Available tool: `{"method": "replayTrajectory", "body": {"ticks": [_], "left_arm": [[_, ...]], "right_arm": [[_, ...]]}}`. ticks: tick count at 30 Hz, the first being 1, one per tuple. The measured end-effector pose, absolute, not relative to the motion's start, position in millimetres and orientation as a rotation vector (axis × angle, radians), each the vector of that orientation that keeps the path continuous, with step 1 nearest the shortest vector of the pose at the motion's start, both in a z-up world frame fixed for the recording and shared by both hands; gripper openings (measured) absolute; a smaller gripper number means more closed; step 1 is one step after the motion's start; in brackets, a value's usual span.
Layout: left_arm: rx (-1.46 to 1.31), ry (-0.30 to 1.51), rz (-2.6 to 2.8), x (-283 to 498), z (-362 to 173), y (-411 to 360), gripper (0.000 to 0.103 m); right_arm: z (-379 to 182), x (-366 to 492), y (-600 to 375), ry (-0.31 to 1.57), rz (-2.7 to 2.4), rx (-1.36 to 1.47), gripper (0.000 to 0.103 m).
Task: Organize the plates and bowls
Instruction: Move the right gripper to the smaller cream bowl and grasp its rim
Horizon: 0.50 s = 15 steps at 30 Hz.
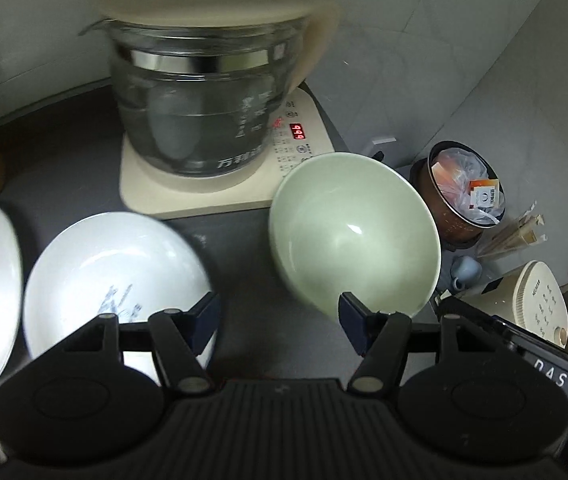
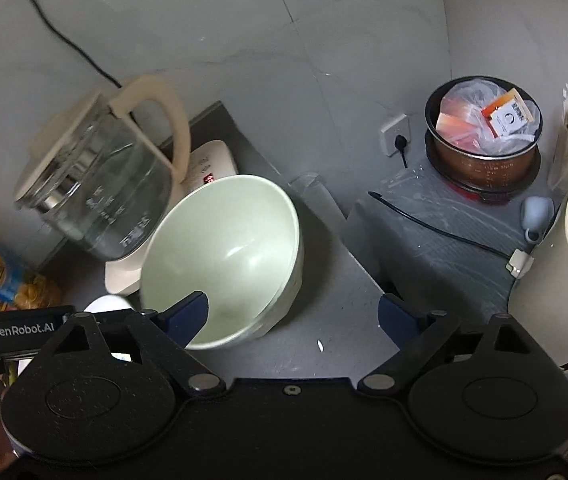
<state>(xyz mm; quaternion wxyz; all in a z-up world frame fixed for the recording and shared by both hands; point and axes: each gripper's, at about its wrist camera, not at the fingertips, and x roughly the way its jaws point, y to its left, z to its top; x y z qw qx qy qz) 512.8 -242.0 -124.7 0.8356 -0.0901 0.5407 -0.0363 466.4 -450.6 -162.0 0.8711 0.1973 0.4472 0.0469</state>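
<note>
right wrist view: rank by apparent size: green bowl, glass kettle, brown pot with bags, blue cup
1. green bowl, nearest the camera, so its lead is unsure
2. glass kettle, close behind
3. brown pot
4. blue cup, smallest

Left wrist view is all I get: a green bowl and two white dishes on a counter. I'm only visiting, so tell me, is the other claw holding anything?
Observer: No. The right claw is open and empty. One finger hangs over the green bowl, the other over the bare counter.
Operator: Is that green bowl sitting there on its own?
Observer: It looks nested in another bowl. A second rim shows just beneath its edge on the right side.
</note>
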Motion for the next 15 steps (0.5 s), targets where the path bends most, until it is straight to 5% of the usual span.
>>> {"method": "replayTrajectory", "body": {"ticks": [15], "left_arm": [[-0.206,1.264,-0.063,548,-179,-249,0.05]], "right_arm": [[-198,499,-440,1.048,0.069,0.418,0.067]]}}
